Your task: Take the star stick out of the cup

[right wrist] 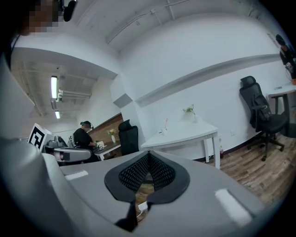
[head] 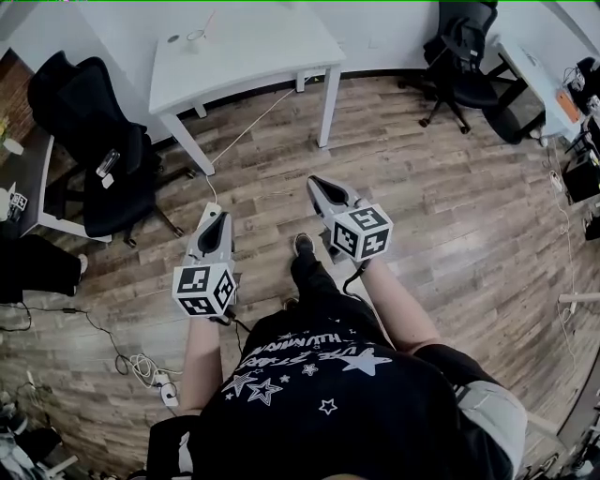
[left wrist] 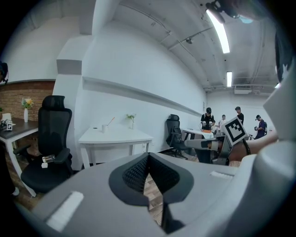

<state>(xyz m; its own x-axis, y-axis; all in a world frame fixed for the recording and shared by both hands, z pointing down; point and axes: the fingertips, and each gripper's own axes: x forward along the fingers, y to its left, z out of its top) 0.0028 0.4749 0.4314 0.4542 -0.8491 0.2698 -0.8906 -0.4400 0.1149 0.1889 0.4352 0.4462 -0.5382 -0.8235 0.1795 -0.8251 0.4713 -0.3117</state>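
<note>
A small white cup (head: 194,36) with a thin stick (head: 207,21) leaning out of it stands on the white table (head: 253,56) across the room. The left gripper view shows the cup (left wrist: 105,127) and stick (left wrist: 110,121) far ahead, and the right gripper view shows the cup (right wrist: 163,131) and stick (right wrist: 166,122) too. No star can be made out at this distance. My left gripper (head: 218,217) and right gripper (head: 314,181) hover over the wood floor, well short of the table. Both have their jaws together with nothing between them.
A black office chair (head: 94,159) stands left of the table, another chair (head: 464,47) at the back right beside a second desk (head: 534,66). Cables and a power strip (head: 167,389) lie on the floor at lower left. A small plant vase (left wrist: 132,122) shares the table.
</note>
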